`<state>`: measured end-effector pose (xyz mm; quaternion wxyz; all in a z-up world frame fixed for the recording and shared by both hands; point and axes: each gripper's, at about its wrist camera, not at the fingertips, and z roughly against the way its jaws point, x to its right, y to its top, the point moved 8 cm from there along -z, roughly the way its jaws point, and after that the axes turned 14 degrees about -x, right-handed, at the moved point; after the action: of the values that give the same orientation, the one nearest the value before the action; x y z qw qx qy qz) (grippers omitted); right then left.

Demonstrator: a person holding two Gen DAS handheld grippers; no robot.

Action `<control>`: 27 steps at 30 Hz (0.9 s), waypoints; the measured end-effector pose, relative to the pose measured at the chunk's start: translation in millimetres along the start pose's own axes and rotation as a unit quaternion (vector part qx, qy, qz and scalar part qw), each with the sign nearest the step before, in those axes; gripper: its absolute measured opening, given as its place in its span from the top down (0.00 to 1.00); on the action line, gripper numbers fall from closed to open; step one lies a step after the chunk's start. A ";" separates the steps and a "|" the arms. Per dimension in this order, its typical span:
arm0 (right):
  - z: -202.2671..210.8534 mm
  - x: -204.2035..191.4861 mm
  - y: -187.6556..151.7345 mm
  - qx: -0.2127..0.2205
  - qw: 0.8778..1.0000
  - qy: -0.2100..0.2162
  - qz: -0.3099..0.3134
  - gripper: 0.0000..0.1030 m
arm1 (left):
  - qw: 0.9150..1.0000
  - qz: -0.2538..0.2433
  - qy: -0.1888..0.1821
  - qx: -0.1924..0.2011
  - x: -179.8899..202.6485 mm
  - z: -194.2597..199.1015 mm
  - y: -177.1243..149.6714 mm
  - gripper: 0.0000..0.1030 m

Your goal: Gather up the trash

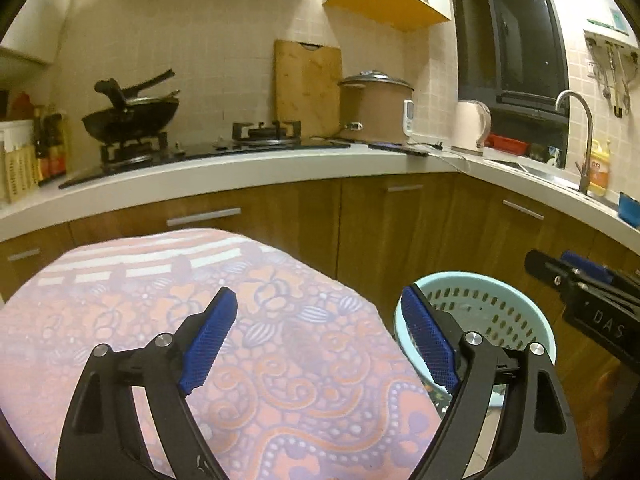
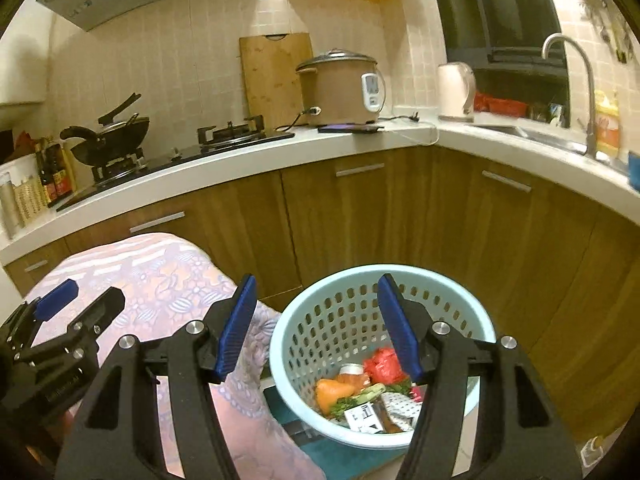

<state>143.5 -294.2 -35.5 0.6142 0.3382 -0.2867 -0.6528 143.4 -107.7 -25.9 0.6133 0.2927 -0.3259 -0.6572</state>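
above the basket (image 2: 320,320), right hand-held gripper (image 2: 316,320) parted, empty, left hand-held gripper (image 1: 320,336) spread wide, empty

Trash (image 2: 372,392) in basket (image 2: 320,320), right of cloth-covered table (image 2: 160,280)

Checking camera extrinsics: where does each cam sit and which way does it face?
Left wrist: on the left gripper, facing the stove counter over the patterned cloth; its own open, empty jaws show, and the right gripper at the right edge.
Right wrist: on the right gripper, looking down into the blue basket of trash; its own open jaws show, left gripper at left.
Shared: basket, cloth, wok, rice cooker, faucet.
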 end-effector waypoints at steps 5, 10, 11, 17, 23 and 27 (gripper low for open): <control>14.4 -1.9 6.8 0.024 1.000 -0.014 0.001 0.43 | 1.000 0.006 0.016 0.023 -2.7 8.8 5.4 0.19; 20.0 -2.1 9.6 0.029 0.999 -0.015 0.001 0.43 | 0.999 0.012 0.018 0.031 -5.1 11.4 6.7 0.18; 20.3 -1.3 9.7 0.029 0.999 -0.016 0.002 0.43 | 0.999 0.012 0.020 0.032 -5.3 11.8 6.5 0.18; 21.7 -1.8 8.8 0.029 0.999 -0.021 0.001 0.41 | 0.999 0.010 0.022 0.031 -5.3 11.7 6.6 0.17; 18.3 0.4 9.2 0.025 0.999 -0.025 -0.001 0.41 | 0.999 0.010 0.027 0.033 -6.7 11.5 5.9 0.16; 14.6 2.8 8.1 0.020 1.000 -0.024 -0.005 0.41 | 0.998 0.005 0.039 0.040 -6.3 13.4 5.7 0.16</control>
<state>136.7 -298.2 -20.5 0.5971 0.3362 -0.3125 -0.6579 136.9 -100.8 -13.3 0.6169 0.3408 -0.3286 -0.6287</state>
